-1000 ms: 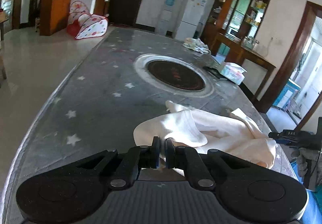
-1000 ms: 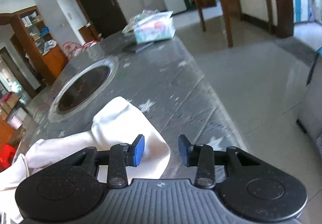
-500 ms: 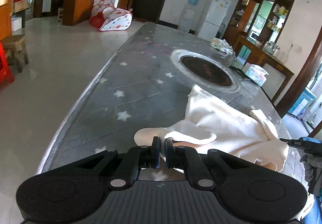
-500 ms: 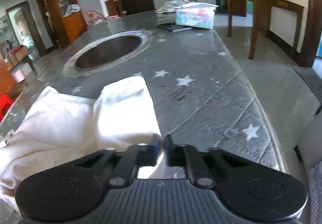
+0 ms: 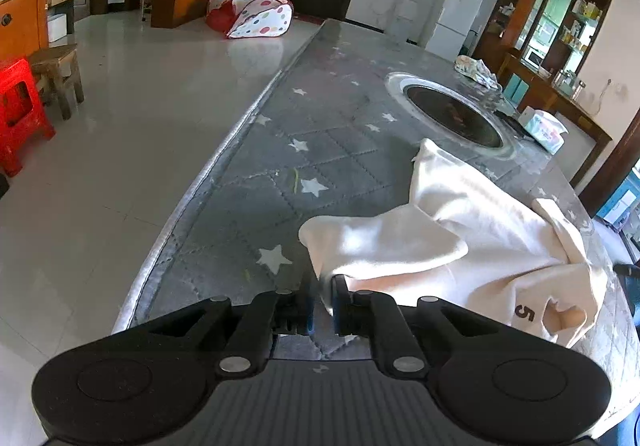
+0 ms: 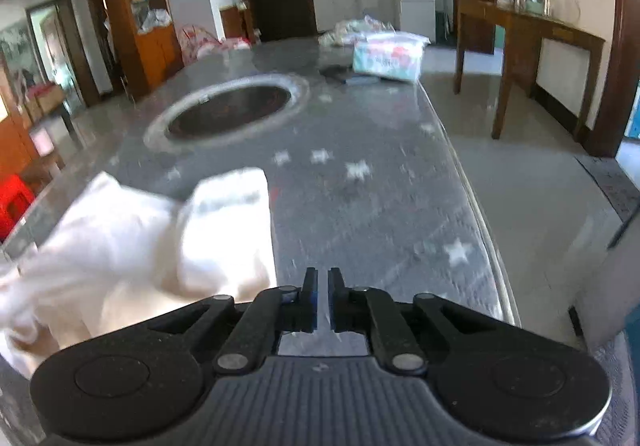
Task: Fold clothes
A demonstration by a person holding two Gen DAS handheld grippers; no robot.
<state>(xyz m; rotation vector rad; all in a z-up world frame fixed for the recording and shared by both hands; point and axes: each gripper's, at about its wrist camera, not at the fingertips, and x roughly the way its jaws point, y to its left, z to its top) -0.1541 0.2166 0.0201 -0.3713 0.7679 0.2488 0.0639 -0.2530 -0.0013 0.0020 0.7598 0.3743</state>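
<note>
Hidden or unclear: the right wrist view is smeared by motion, so the stars on the table cover and the print on the tissue pack (image 6: 387, 55) cannot be read; the far edge of the garment runs out of that view at the left
Cut off: in the left wrist view the garment's near right corner and the table edge beside it are clipped by the dark rim of the lens
Garment: one cream shirt (image 5: 472, 242), crumpled on the near end of the grey star-print table (image 5: 320, 113), short of the round dark inset (image 5: 452, 113); a dark figure 5 shows on its near part
Left gripper (image 5: 322, 306): its jaws are opening, a narrow gap between the blue pads; a fold of the shirt hangs into the gap at the right-hand pad, and whether the pads press on it I cannot tell
Right gripper (image 6: 322, 300): its jaws are opening, only a slit apart, with bare table seen through the slit; the shirt (image 6: 168, 238) lies just to the left of the fingers, apart from them
Only in the left view: two stools on the floor, one red (image 5: 20, 117) and one wooden, and a spotted play tent (image 5: 256, 15)
Only in the right view: the wooden side table (image 6: 532, 41) to the right
Counts: one shirt, two grippers, one round inset, one tissue pack, one white fridge (image 5: 460, 15)
</note>
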